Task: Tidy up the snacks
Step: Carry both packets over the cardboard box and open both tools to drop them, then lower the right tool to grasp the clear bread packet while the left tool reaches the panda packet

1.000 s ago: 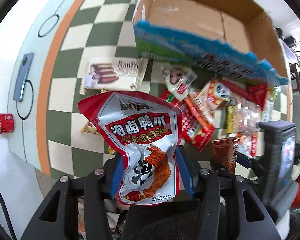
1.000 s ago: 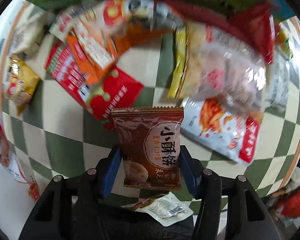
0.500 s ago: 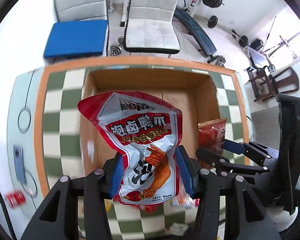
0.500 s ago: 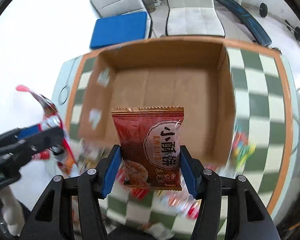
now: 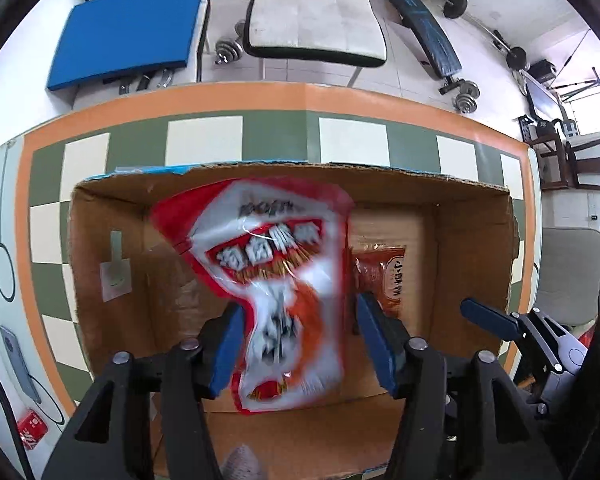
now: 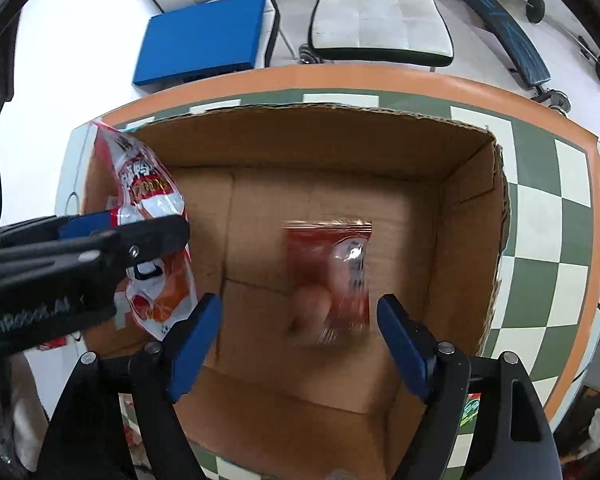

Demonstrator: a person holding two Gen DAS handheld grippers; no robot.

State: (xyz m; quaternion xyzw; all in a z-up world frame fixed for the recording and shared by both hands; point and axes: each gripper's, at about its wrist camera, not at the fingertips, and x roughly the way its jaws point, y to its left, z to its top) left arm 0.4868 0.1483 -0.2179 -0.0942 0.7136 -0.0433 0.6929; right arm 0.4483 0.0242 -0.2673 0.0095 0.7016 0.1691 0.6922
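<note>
Below both grippers stands an open cardboard box (image 5: 472, 248) (image 6: 320, 140). My left gripper (image 5: 299, 304) hangs over its left half, jaws opening. A red-and-white snack bag (image 5: 276, 280) (image 6: 152, 200) sits blurred between the blue pads (image 5: 224, 348), and a gap shows on its right side. My right gripper (image 6: 299, 299) is over the box's middle, jaws opening and spread wide. A reddish-brown biscuit packet (image 6: 328, 276) (image 5: 384, 276) is blurred below them, clear of both pads and above the box floor. The right gripper's fingers (image 5: 484, 316) show at the right of the left wrist view.
The box rests on a green-and-white checked tablecloth (image 5: 204, 140) with an orange border. A phone (image 5: 18, 360) and a red can (image 5: 32, 434) lie at the table's left edge. Beyond the table stand a white chair (image 5: 316, 8), a blue pad (image 5: 128, 32) and gym weights.
Both grippers travelled from the snack pile to above the box. Their jaws have spread, and the bag and the packet have slipped from the pads and blur downward.
</note>
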